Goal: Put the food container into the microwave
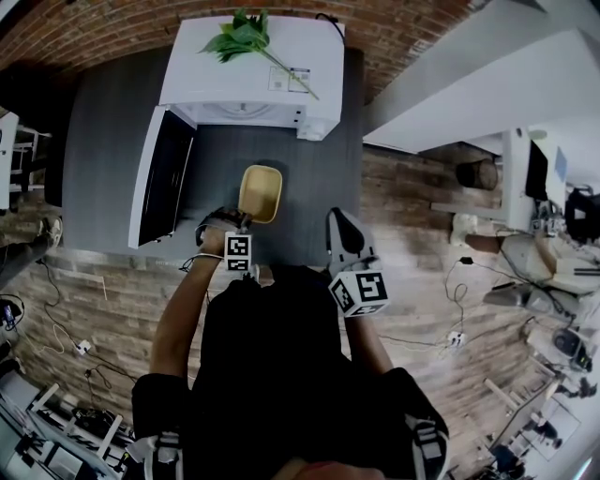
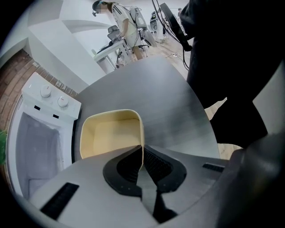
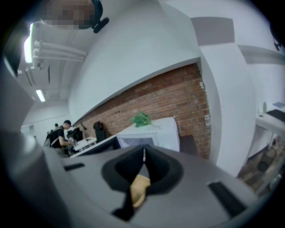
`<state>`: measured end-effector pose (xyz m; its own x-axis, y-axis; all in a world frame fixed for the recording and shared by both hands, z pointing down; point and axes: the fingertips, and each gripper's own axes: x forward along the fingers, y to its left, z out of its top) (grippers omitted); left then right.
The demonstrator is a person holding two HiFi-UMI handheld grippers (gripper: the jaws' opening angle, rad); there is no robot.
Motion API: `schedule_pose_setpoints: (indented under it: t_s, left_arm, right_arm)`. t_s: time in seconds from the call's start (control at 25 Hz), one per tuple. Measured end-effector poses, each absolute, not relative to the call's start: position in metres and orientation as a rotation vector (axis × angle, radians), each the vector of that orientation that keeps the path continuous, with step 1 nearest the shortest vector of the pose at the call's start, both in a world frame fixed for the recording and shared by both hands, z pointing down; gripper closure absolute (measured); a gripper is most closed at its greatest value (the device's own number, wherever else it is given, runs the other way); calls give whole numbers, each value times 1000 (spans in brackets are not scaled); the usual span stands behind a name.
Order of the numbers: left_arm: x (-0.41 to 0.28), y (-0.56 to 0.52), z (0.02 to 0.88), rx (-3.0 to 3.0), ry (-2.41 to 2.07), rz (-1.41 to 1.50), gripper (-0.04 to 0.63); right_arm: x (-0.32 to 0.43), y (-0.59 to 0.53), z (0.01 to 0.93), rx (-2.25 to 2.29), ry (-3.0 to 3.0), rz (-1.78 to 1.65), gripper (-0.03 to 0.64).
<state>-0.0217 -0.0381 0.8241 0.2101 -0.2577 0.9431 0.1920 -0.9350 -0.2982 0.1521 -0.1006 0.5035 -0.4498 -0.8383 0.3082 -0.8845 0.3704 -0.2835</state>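
Matt cream plastic food container [image 1: 260,192], smooth white microwave [image 1: 253,70], matt grey table [image 1: 112,141], rough brick wall [image 1: 112,23]

The microwave [image 1: 253,70] is set at the back of the counter [image 1: 103,141], against the brick wall [image 1: 94,28], with its door [image 1: 164,178] swung out to the left. A sprig [image 1: 242,37] is laid on top of it. The container [image 1: 260,192] is placed just before the open cavity, seemingly resting on the counter. Its near rim is pinched by the left gripper [image 1: 246,221]. The right gripper [image 1: 337,216] is found to its right, apart.
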Motion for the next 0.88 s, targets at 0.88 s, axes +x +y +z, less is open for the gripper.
schedule_pose_setpoints:
  t_s: [0.88]
  left_arm:
    - [-20, -51, 751, -2136, 282, -1775, 554]
  right_arm:
    - [144, -137, 509, 1391, -2633, 606, 583]
